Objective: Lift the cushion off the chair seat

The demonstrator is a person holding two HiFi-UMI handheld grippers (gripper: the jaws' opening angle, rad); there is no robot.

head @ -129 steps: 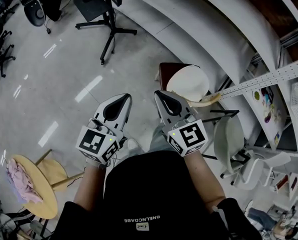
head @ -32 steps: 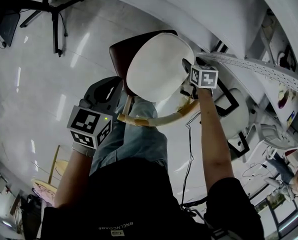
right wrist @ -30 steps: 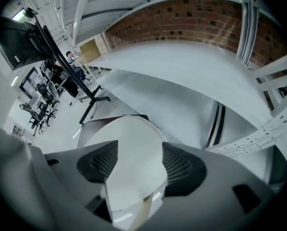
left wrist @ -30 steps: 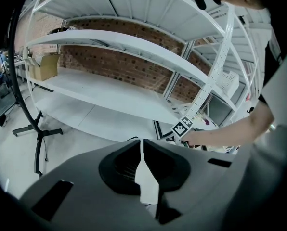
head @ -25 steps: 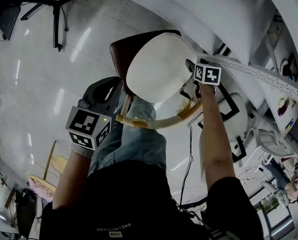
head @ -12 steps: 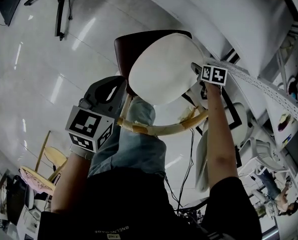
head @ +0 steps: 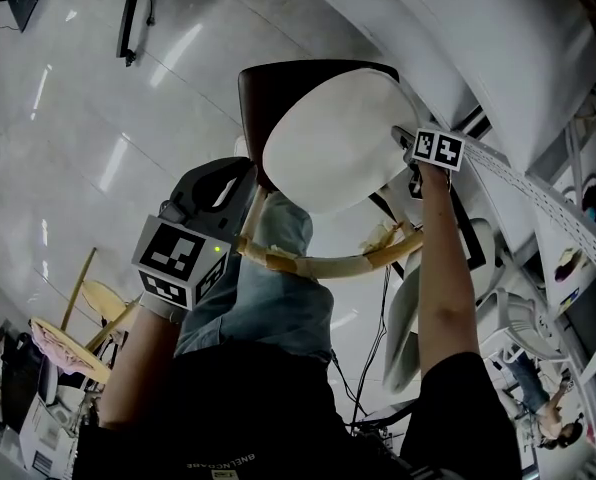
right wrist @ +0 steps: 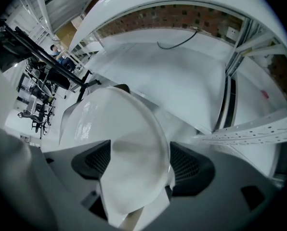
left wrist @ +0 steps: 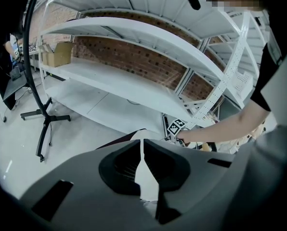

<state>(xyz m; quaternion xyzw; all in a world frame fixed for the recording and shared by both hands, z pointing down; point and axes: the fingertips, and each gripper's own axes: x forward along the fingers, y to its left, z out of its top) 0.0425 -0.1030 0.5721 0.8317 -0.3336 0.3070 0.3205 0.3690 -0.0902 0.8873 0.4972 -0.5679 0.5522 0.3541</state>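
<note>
The white round cushion [head: 333,143] lies on the dark brown chair seat [head: 278,83]. At its right edge the right gripper [head: 406,140] has just been opening its jaws — they stand wide, with the cushion's rim between them. The left gripper [head: 242,174] hovers at the near-left edge — jaws together, empty.

The scene is lit evenly from overhead, and long streaks of glare are thrown across the polished floor [head: 68,168]. The cushion [right wrist: 119,143] is washed out to near-white and softly blurred close up. Strong fisheye bending is seen at every edge — corners are darkened to black in both gripper views.
</note>
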